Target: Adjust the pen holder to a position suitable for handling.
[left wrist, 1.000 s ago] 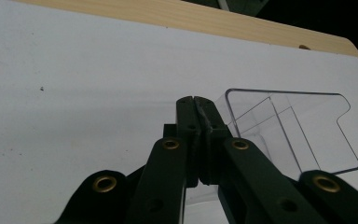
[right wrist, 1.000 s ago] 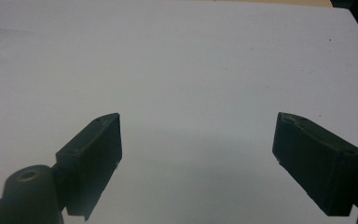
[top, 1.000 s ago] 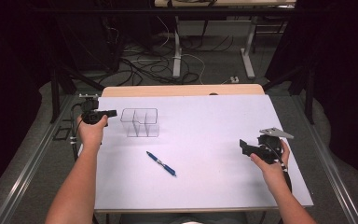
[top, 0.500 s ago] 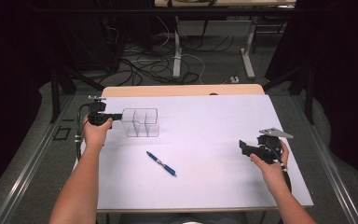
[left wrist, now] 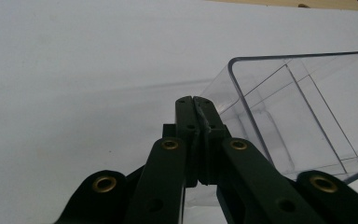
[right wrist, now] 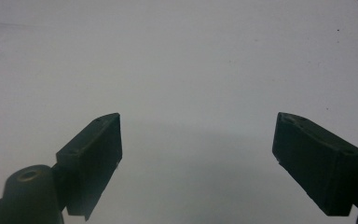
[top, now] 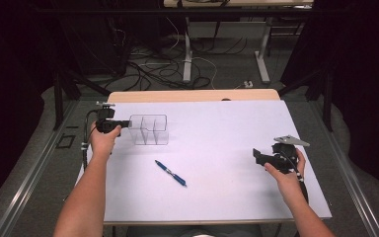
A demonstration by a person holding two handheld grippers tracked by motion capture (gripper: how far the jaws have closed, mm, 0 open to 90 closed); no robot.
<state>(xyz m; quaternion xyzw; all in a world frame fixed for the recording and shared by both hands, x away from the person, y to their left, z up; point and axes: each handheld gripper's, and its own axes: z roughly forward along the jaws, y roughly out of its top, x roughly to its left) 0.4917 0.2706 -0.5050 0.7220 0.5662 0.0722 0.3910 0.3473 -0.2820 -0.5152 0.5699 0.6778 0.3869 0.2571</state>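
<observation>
L gripper (left wrist: 196, 103) clenched on clear organizer (left wrist: 303, 116) wall; R gripper (right wrist: 198, 158) released, idle. Keep pinch firm, drag slow, avoid tipping.

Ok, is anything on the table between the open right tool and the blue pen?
Nothing visible. The right tool sits open at the table's right side, and only bare white surface lies between it and the blue pen. The clear organizer stands farther back, off that line.
</observation>
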